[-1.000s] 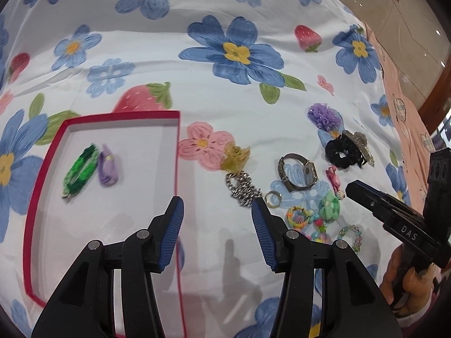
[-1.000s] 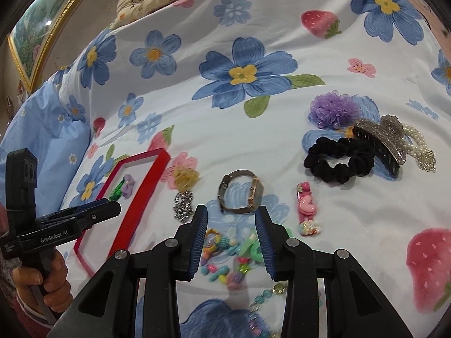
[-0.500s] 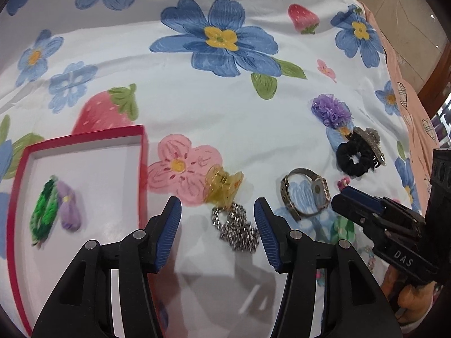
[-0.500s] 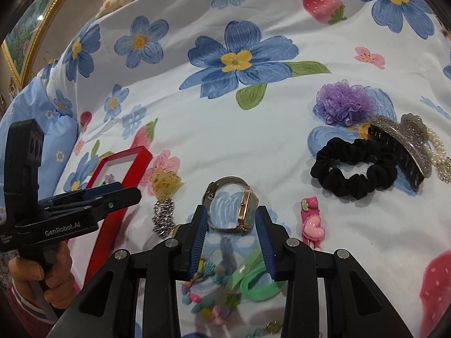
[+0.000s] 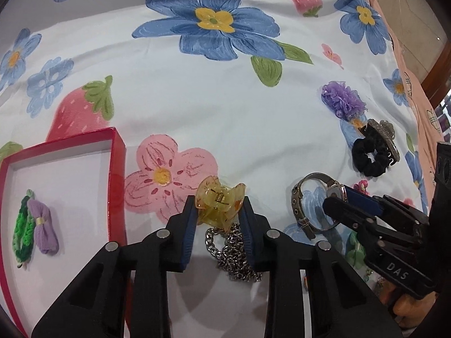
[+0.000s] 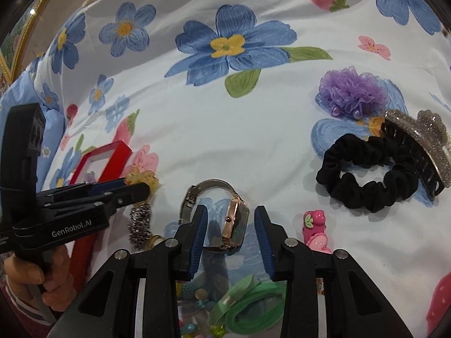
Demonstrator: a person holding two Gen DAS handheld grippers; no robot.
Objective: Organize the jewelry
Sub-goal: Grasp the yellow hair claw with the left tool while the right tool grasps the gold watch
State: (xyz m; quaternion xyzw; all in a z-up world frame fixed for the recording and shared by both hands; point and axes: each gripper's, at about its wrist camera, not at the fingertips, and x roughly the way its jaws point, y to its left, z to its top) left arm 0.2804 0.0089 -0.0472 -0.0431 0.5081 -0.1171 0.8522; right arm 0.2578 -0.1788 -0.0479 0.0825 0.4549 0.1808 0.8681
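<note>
Left tongs [image 5: 218,211]: blue pads on both sides of the yellow claw clip [image 5: 219,204], touching it, so clamped on the clip. Clip still sits low on the bedsheet [image 5: 197,107], right at the silver chain [image 5: 234,250], which lies heaped just behind it between the fingers. Can't tell if the clip is lifted off the fabric.

Right tongs [image 6: 231,225]: jaws apart, straddling the watch [image 6: 222,217]. Pads not touching it; gap on both sides of the rose-gold case. Watch rests on the sheet, strap looped upward.

Red box [image 5: 117,174] at the left edge of the left wrist view, beside the pink printed flower. Inside it: green hair tie [image 5: 24,231] and purple hair tie [image 5: 43,229], touching each other.

Still loose on the sheet, toward the right side:
- purple ruffle scrunchie [image 6: 351,91]
- black scrunchie [image 6: 366,173], touching the glitter claw clip [image 6: 420,135]
- pink hair clip [image 6: 314,228], just beside the right tongs' right finger
- green ribbon band [image 6: 251,307] and mixed beads [image 6: 194,309] under the right tongs, partly hidden

A hand [image 6: 33,276] on the left tool's grip shows at the lower left of the right wrist view.
</note>
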